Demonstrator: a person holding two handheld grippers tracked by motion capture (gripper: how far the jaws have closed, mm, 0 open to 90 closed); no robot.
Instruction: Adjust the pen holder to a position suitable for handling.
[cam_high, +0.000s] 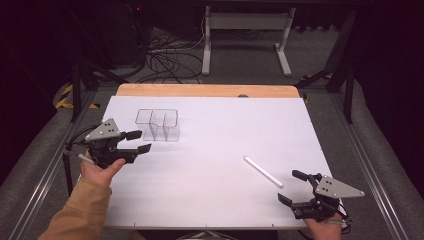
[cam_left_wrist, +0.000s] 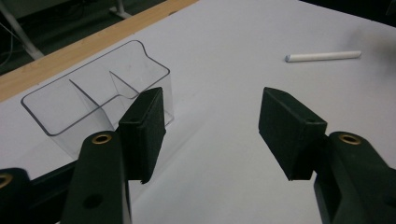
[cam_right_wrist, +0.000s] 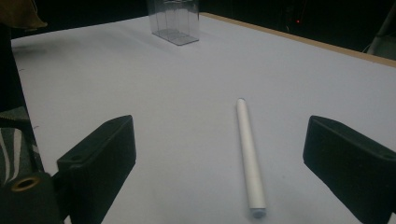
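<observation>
A clear plastic organiser (cam_high: 159, 125) with several compartments stands empty at the left back of the white table top (cam_high: 215, 200). My left gripper (cam_high: 141, 141) hovers just in front and left of it, open, nothing between its jaws. In the left gripper view the organiser (cam_left_wrist: 93, 98) sits behind the left jaw of that gripper (cam_left_wrist: 212, 112). A white stick (cam_high: 263, 171) lies flat at the right front. My right gripper (cam_high: 289, 186) is open just beyond the stick's near end. In the right gripper view the stick (cam_right_wrist: 248, 154) lies between the wide jaws of this gripper (cam_right_wrist: 222, 140), untouched.
A wooden strip (cam_high: 207, 90) runs along the table's far edge. Beyond it stand a white desk frame (cam_high: 245, 30) and loose cables (cam_high: 165, 55) on the floor. Metal rails (cam_high: 45, 170) border the table on both sides.
</observation>
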